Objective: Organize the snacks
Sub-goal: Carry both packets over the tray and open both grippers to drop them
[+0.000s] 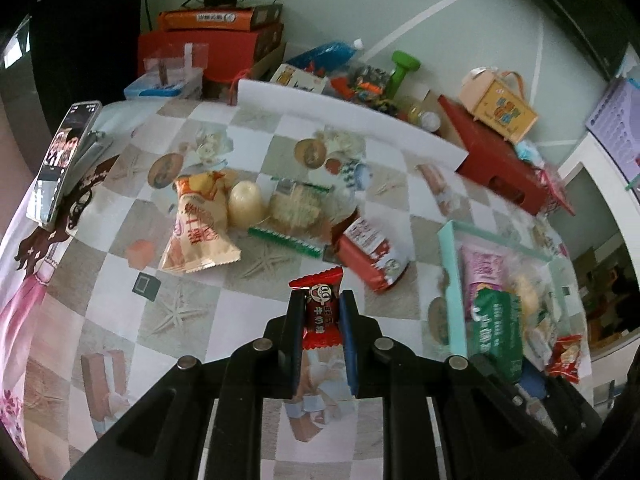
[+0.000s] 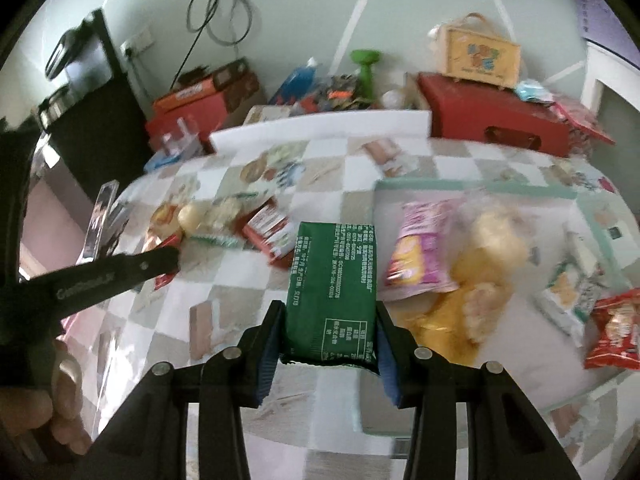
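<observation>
My left gripper (image 1: 320, 300) is shut on a small red candy (image 1: 319, 312) and holds it above the checkered tablecloth. My right gripper (image 2: 330, 312) is shut on a green snack pack (image 2: 333, 280), near the left edge of the mint-green tray (image 2: 472, 189). That pack also shows in the left wrist view (image 1: 496, 328), at the tray (image 1: 450, 280). The tray holds a pink packet (image 2: 420, 252), yellow puffed snacks (image 2: 484, 268) and a red packet (image 2: 614, 328). On the cloth lie an orange-white bag (image 1: 196, 224), a pale round jelly (image 1: 245, 204), a noodle pack (image 1: 296, 208) and a red-white bar (image 1: 370, 248).
A phone (image 1: 64, 156) leans on a stand at the table's left edge. Behind the table are red boxes (image 1: 208, 48), a red stool (image 1: 496, 164) with a small tan bag (image 1: 498, 106), a green dumbbell (image 1: 404, 70) and a blue bottle (image 1: 324, 54). A white board (image 1: 360, 120) lines the far edge.
</observation>
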